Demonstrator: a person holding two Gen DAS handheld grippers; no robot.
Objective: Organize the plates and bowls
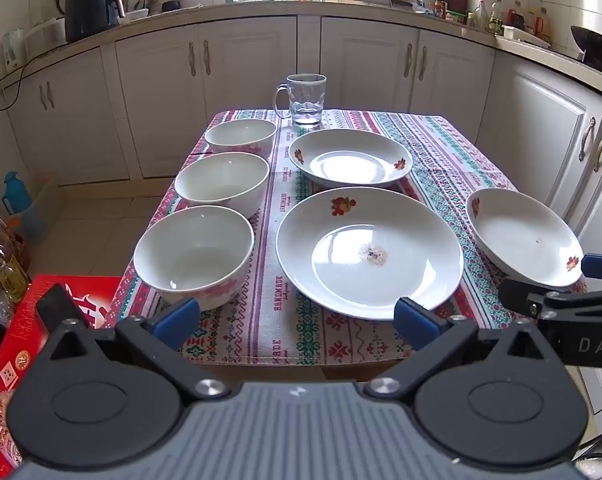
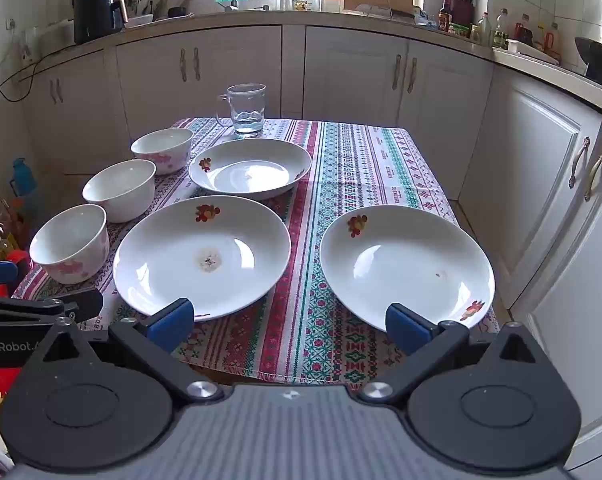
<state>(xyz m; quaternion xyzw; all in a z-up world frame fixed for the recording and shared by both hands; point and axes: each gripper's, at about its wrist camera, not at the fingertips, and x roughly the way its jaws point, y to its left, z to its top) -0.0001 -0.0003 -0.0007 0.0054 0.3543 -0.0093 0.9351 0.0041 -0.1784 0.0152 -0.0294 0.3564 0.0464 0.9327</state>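
- Nearest the left wrist camera, the left tongs stand wide apart with nothing between the blue pads, hanging just over the near edge of the table.
- Just beyond its left pad sits the nearest bowl; just beyond its right pad lies the near plate, which has a brownish smear in its well.
- Farther along the left side, the middle bowl and the far bowl continue the row, each close to the next.
- Behind the near plate lies the far plate, and past it a glass mug with a little water stands at the far edge.
- Right tongs are likewise wide open and empty, low over the near edge of the patterned cloth.
- Its right pad is just in front of the right plate, whose near rim sits close to the table edge; its left pad is just in front of the near plate.
- Each wrist view catches the other tongs at its side edge, beside the crockery.
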